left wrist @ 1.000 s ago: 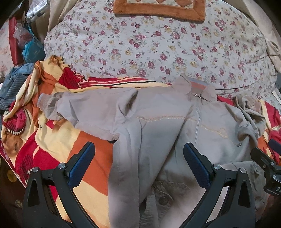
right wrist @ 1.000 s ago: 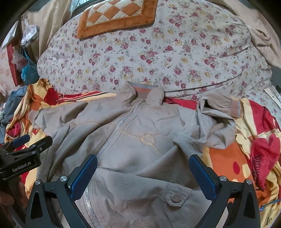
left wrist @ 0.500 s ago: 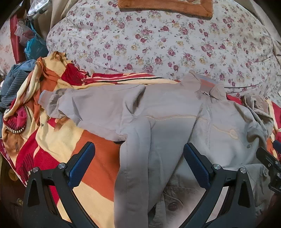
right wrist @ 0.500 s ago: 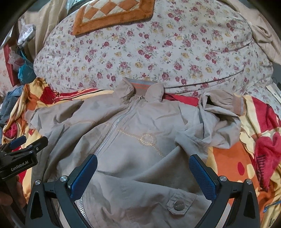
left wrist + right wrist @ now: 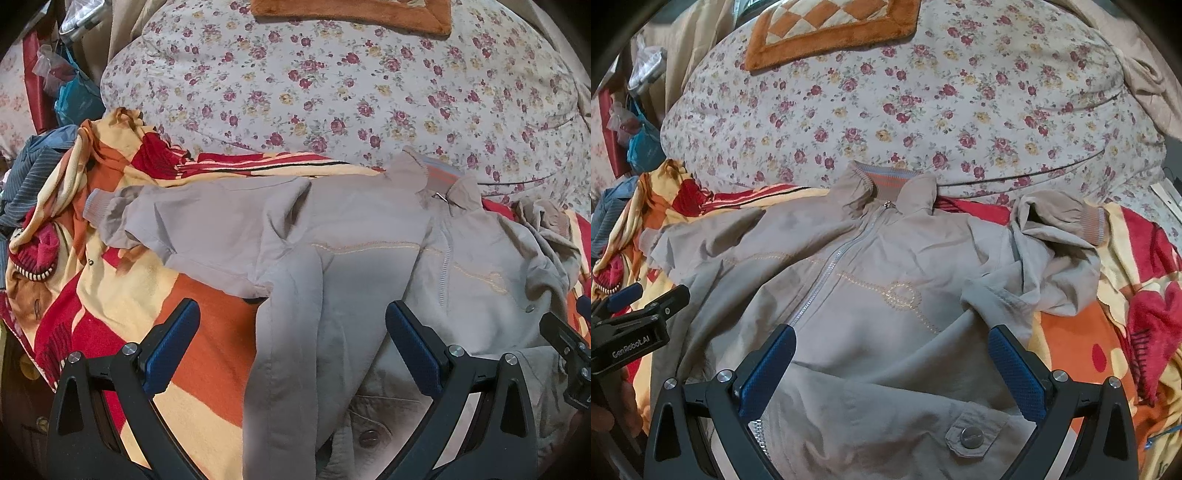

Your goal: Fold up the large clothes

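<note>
At the far left of the left wrist view lies a blue striped cloth, bunched up. Next to it is a bright blanket in red, orange and yellow, spread over the bed. The big tan jacket lies on this blanket, front side up, with its zipper closed. Its collar points away toward a big flowery quilt. On top of the quilt sits an orange checked mat.

One sleeve of the jacket reaches out to the left, and its cuff rests on the blanket. The left gripper hangs over the jacket's left side. Its blue fingers are spread wide and hold nothing. One finger is over the orange part of the blanket and the other is over the jacket.

The right gripper hangs over the lower middle of the jacket. Its fingers are spread wide too, and hold nothing. A round snap button shows on a tab near the bottom. On the right, the other sleeve is bent and crumpled, with its striped cuff up near the quilt. More of the bright blanket shows at the far right.
</note>
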`<state>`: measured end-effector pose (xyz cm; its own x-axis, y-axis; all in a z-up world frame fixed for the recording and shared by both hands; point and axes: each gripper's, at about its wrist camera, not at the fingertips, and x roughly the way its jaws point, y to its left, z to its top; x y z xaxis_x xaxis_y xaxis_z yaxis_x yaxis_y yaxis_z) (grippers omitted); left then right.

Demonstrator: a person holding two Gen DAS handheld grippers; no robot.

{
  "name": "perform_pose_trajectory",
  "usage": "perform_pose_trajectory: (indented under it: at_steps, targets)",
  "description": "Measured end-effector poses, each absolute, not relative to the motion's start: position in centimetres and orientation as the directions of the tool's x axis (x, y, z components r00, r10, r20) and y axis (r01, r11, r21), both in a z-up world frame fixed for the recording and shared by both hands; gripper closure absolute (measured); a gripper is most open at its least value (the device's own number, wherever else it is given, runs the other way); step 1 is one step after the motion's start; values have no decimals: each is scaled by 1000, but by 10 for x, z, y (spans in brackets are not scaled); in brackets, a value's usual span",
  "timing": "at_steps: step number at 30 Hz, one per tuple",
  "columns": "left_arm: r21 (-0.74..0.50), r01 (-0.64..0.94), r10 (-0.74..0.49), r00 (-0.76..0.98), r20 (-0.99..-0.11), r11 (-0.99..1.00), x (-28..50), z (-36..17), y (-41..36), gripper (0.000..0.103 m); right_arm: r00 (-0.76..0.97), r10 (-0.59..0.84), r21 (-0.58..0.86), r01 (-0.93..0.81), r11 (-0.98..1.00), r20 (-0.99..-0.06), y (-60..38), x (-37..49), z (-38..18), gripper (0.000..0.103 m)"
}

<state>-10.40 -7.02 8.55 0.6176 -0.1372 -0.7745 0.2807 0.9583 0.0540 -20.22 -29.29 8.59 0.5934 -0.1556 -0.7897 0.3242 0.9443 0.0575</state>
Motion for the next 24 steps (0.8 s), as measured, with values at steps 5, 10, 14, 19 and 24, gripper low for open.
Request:
perform_pose_trajectory:
  at_steps: [5, 10, 14, 19, 24]
  targets:
    - [57, 273, -130, 619, -775, 960, -102, 84, -68, 2, 593, -153, 58, 322, 945, -791, -292, -200, 85, 0]
    - [53, 267, -128, 616, -777, 962, -101, 84, -66, 2, 591, -154, 56, 321, 945, -792, -291, -199, 84, 0]
    - [51, 261, -126, 616, -777, 964, -99, 84, -65, 2, 588, -154, 52, 318, 947, -794, -289, -197, 83, 0]
    - [51, 251, -119, 616, -779, 967, -95, 83, -60, 2, 586, -147, 52, 310, 949, -796, -287, -194, 82, 0]
    - [59, 239, -105, 617, -780, 969, -90, 81, -55, 2, 583, -143, 48, 300, 953, -800, -284, -191, 79, 0]
